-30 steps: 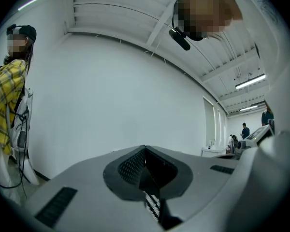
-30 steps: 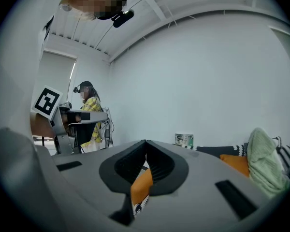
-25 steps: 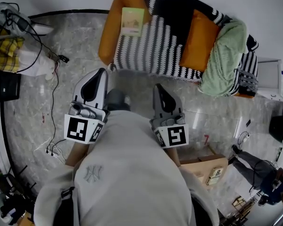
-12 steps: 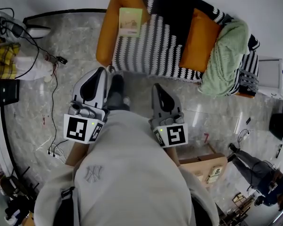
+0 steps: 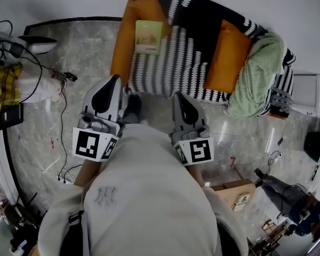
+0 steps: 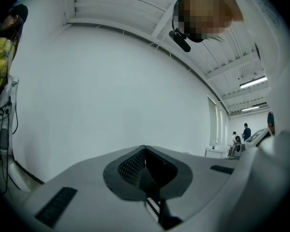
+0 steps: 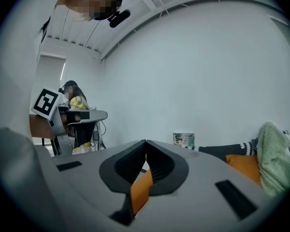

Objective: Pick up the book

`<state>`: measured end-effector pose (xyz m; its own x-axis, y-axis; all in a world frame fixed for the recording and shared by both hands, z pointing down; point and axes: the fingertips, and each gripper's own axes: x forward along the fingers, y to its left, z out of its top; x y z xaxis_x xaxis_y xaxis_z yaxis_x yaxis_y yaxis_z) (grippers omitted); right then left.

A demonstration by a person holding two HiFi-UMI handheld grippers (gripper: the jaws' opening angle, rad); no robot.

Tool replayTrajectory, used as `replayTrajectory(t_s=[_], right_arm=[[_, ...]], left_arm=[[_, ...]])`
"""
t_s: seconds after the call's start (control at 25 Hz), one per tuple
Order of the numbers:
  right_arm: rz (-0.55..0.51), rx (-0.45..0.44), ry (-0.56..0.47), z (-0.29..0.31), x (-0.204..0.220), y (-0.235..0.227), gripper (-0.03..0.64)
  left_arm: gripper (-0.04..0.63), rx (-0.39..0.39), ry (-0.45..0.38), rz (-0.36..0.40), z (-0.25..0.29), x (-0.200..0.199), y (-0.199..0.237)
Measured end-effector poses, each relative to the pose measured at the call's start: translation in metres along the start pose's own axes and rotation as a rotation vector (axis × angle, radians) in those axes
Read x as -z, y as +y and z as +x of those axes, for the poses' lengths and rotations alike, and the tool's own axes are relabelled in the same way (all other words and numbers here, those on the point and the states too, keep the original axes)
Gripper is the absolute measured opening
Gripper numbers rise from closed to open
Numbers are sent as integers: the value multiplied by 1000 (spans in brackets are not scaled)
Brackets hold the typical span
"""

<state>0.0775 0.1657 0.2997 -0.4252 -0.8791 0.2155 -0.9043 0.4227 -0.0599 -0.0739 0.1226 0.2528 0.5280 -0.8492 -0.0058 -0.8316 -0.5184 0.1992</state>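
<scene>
The book (image 5: 148, 36), thin with a pale green cover, lies flat on the left end of the orange sofa (image 5: 122, 41), at the edge of a black-and-white striped blanket (image 5: 176, 52). Both grippers are held out level in front of the person, short of the sofa's front edge. My left gripper (image 5: 116, 80) (image 6: 145, 148) points at the sofa's left corner, its jaws together with nothing between them. My right gripper (image 5: 177, 97) (image 7: 146, 141) is shut and empty too; orange sofa fabric shows below its tips. The book is well beyond both.
An orange cushion (image 5: 226, 49) and a green blanket (image 5: 256, 68) lie on the sofa's right half. Cables (image 5: 61, 100) run across the marble floor at left. A cardboard box (image 5: 237, 193) and a standing person (image 5: 288, 196) are at lower right. A white unit (image 5: 304, 89) stands beside the sofa.
Both grippers have moved forward toward the sofa, so its front edge and the book now lie closer to their tips. Jaws stayed shut.
</scene>
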Motion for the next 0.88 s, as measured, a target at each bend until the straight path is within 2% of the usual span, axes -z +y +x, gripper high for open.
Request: replayTrajectory(t_s=[0.6, 0.88], right_arm=[[0, 95, -12, 69, -21, -31, 17], [16, 140, -39, 97, -30, -44, 17]], left_arm=[[11, 101, 16, -10, 79, -8, 45], [11, 140, 21, 13, 109, -12, 61]])
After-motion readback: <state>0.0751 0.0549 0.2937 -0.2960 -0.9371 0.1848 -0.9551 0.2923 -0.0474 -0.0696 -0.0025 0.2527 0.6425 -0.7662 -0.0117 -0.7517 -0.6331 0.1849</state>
